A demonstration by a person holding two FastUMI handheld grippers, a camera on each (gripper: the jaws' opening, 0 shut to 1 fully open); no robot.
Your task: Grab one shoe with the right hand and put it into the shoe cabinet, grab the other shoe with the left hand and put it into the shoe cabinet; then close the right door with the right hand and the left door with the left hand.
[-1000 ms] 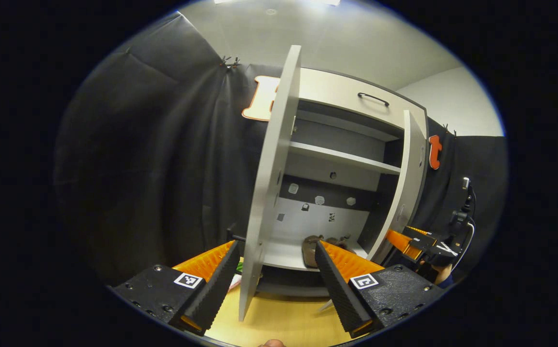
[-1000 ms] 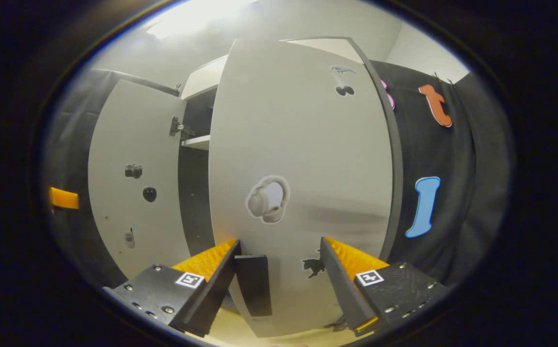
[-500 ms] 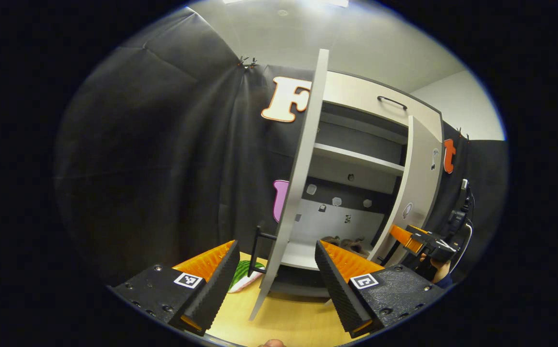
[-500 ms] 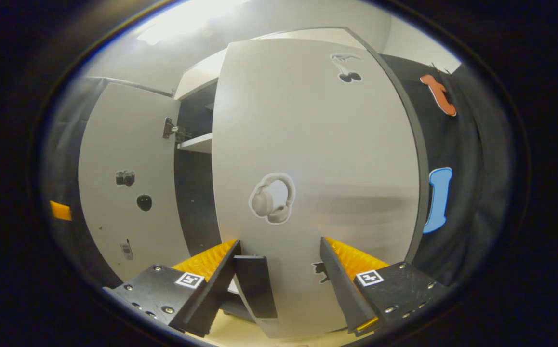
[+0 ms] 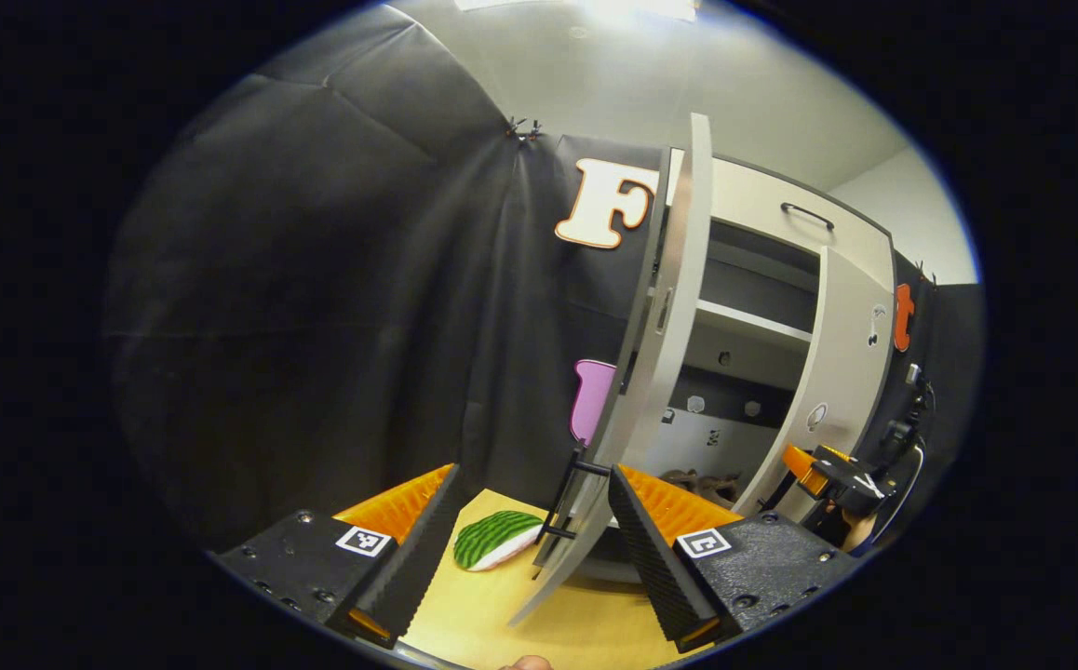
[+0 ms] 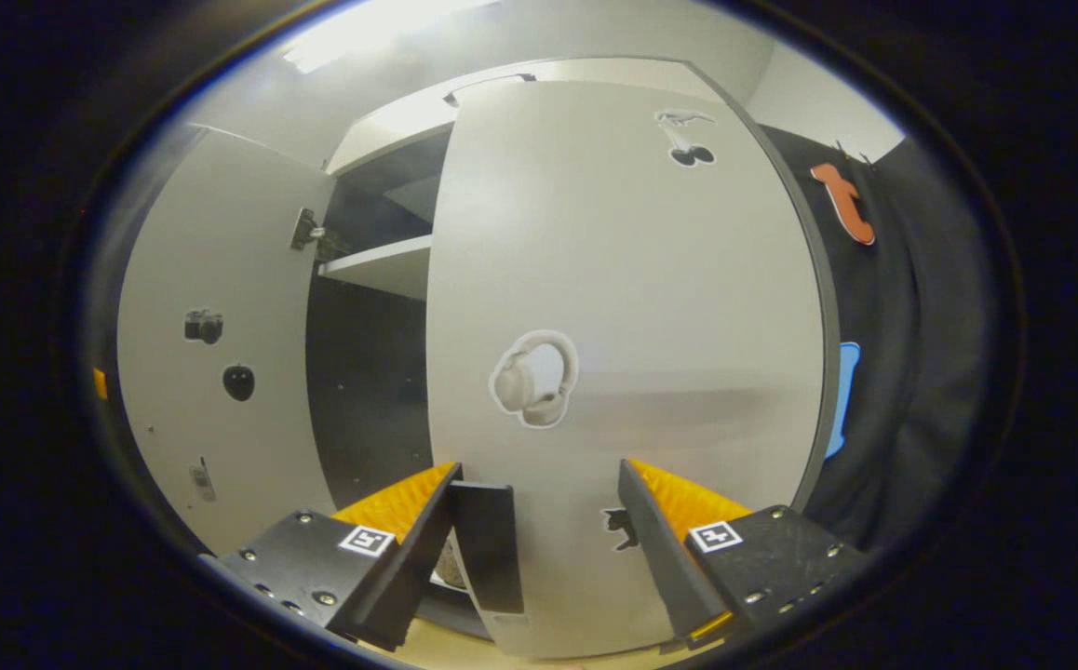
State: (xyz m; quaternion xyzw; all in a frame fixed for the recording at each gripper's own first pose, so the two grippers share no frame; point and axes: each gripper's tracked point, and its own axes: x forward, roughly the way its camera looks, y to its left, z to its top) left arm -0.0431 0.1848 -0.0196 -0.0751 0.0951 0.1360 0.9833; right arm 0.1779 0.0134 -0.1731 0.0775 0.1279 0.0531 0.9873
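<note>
Grey right door [image 6: 632, 279] (handle [image 6: 488, 549] between them) sits before your spread right gripper [image 6: 539, 549]; your left gripper [image 5: 534, 549] gapes by the left door [image 5: 660, 354].

Pale shoe cabinet [image 5: 762, 214] right of centre, left door [image 5: 660, 363] and right door [image 5: 837, 372] ajar; brown shoes [image 5: 702, 484] on the bottom shelf.

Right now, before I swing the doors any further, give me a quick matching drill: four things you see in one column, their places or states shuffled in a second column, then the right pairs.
1. pale grey left cabinet door
2. green striped watermelon-slice toy
3. brown shoes
4. headphone sticker

a. on the bottom shelf inside the cabinet
b. on the right door's outer face
c. on the yellow tabletop, outside the cabinet
d. partly open, edge between the left claw's fingers

Pairs: 1-d, 2-c, 3-a, 4-b
</note>
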